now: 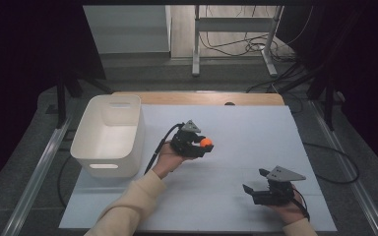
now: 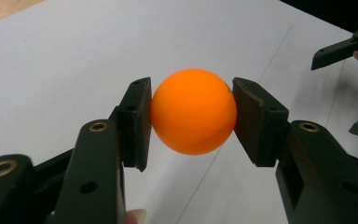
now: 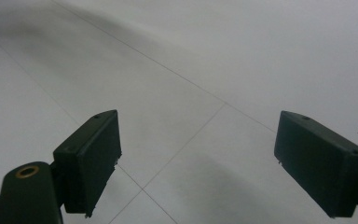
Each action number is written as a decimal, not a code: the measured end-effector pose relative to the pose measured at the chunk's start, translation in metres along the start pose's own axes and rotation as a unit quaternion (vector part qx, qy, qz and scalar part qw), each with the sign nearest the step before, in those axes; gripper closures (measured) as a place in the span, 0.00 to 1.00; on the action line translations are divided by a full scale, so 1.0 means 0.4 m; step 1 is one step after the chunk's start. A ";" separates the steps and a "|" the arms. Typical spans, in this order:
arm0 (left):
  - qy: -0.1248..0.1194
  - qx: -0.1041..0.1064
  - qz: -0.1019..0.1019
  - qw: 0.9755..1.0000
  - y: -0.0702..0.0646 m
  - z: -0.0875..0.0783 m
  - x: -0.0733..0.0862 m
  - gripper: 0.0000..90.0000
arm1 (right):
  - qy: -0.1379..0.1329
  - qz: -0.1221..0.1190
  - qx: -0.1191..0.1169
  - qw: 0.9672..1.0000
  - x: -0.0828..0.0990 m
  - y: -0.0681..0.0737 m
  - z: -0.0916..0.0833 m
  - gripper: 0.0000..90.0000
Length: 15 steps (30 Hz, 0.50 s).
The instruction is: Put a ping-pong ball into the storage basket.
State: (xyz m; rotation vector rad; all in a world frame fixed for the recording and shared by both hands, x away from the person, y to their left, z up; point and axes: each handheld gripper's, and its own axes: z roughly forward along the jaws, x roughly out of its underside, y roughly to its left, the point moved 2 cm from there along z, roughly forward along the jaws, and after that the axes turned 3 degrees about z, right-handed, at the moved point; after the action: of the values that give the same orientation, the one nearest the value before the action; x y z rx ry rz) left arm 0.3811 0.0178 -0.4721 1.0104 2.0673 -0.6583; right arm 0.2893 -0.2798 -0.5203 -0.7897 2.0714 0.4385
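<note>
seeing right gripper (image 1: pixel 256 184) nearest me, at 5 o'clock on white table (image 1: pixel 246 142), jaws spread, nothing between. my left gripper (image 1: pixel 204 144) near table centre, pinching orange ball (image 1: pixel 206 142) between both pads, ball off surface. white bin (image 1: pixel 109 133) at 10 o'clock, apart from ball.

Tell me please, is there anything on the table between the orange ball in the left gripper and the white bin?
Nothing visible stands in the way. The left gripper holds the orange ball between its fingers, and the white bin sits to its left with its top open. Between them lies bare white table.
</note>
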 end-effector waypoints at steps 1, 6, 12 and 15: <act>-0.002 0.000 -0.001 1.000 -0.001 -0.005 0.003 0.56 | 0.000 0.000 0.000 1.000 0.000 0.000 0.000 0.17; -0.005 0.002 0.001 1.000 -0.003 -0.024 0.015 0.56 | 0.000 0.000 0.000 1.000 0.000 0.000 0.000 0.17; -0.009 -0.001 0.005 1.000 -0.005 -0.045 0.023 0.56 | 0.001 0.000 0.003 1.000 0.000 0.000 0.000 0.17; -0.011 -0.002 0.006 1.000 -0.006 -0.057 0.025 0.56 | 0.002 -0.001 0.005 1.000 0.001 0.000 0.001 0.17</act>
State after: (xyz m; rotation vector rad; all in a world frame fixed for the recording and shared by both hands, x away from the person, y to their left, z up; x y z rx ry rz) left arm 0.3660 0.0368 -0.4660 1.0066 2.0410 -0.6562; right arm 0.2895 -0.2797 -0.5207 -0.7869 2.0751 0.4264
